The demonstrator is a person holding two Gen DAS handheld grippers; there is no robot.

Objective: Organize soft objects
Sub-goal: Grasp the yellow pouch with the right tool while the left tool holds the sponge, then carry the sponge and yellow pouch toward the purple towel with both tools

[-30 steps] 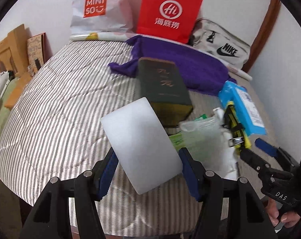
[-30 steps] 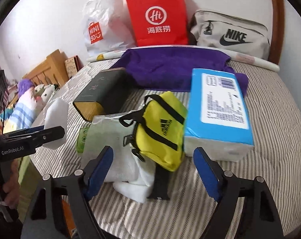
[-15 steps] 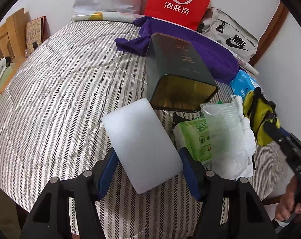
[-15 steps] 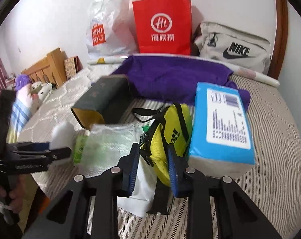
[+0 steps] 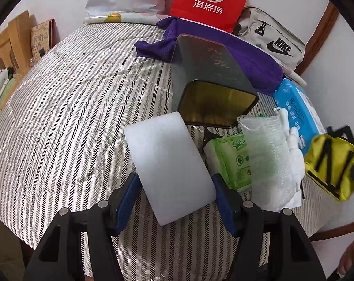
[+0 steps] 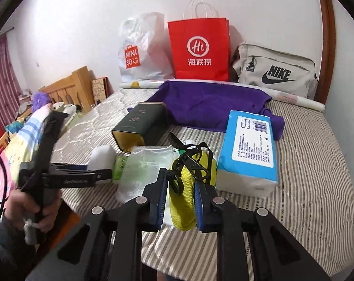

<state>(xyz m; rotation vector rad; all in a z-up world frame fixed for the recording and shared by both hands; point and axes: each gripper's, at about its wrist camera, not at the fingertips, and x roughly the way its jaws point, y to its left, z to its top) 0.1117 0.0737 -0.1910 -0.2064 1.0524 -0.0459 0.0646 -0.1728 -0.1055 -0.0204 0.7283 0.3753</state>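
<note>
The left gripper (image 5: 174,199) is clamped on a white foam block (image 5: 167,164), held over the striped bed (image 5: 59,117) just before an open dark tin (image 5: 214,89). The right gripper (image 6: 180,201) has its jaws closing on a yellow pouch (image 6: 184,201), already squeezed between the pads and raised off the bed beside a blue tissue pack (image 6: 249,145). Both look light and compressible; the block takes a grip across its flat sides, the pouch across its padded body, not its loose straps.

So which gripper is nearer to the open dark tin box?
Left. The left gripper, holding white foam, is just before the tin box; the right gripper is farther off.
</note>
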